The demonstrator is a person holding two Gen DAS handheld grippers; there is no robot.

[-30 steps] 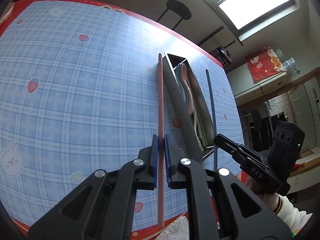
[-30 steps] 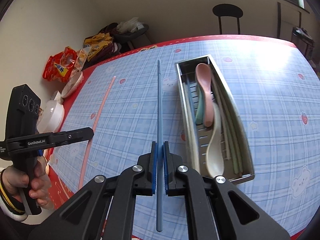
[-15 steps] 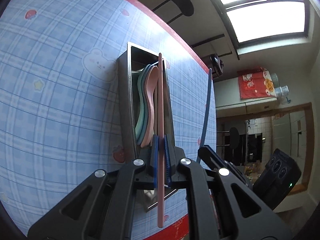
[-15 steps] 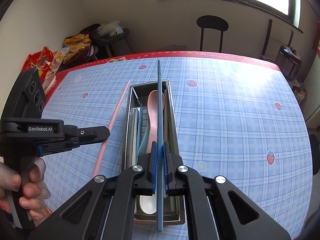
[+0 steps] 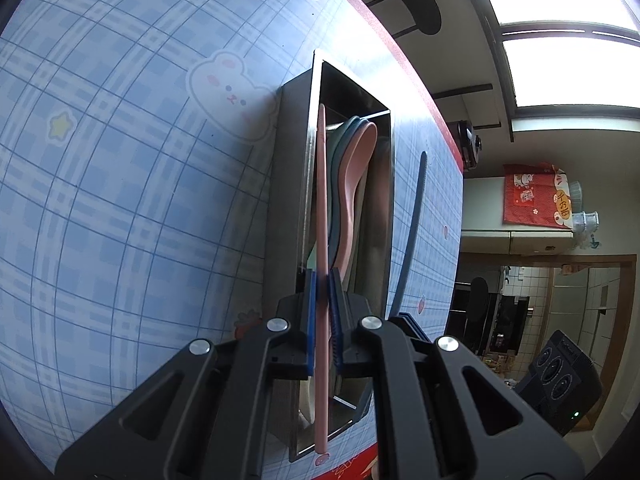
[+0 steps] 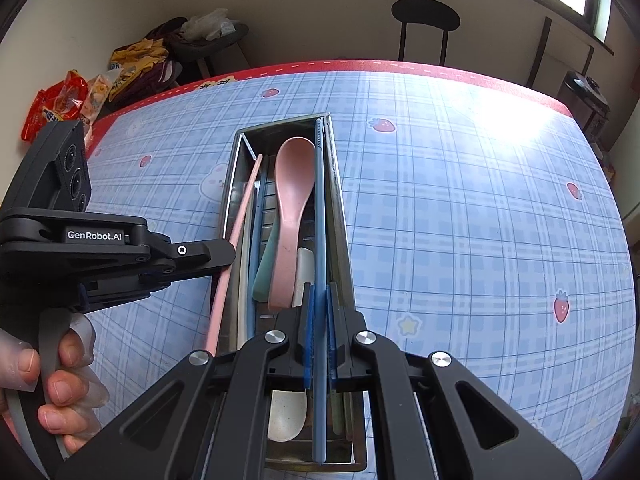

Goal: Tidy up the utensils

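Observation:
A long metal utensil tray (image 6: 338, 200) (image 5: 310, 128) lies on the blue checked tablecloth and holds a pink spoon (image 6: 292, 184) (image 5: 356, 184), a green spoon, a white spoon (image 6: 286, 420) and other chopsticks. My left gripper (image 5: 322, 280) is shut on a pink chopstick (image 5: 322, 200) (image 6: 236, 236), held lengthwise over the tray's left side. My right gripper (image 6: 318, 292) is shut on a blue chopstick (image 6: 320, 220) (image 5: 412, 232), held lengthwise over the tray's right side. Both chopsticks point toward the tray's far end.
The table's red edge (image 6: 360, 66) runs along the far side, with a black stool (image 6: 424, 12) behind it. Snack bags (image 6: 60, 100) and a pile of things sit beyond the table's left corner. The tablecloth (image 6: 480, 220) spreads wide to the right of the tray.
Both grippers have moved in from beside the tray to over it and lower. The pink chopstick now hangs over the tray's left side, the blue one over its right side.

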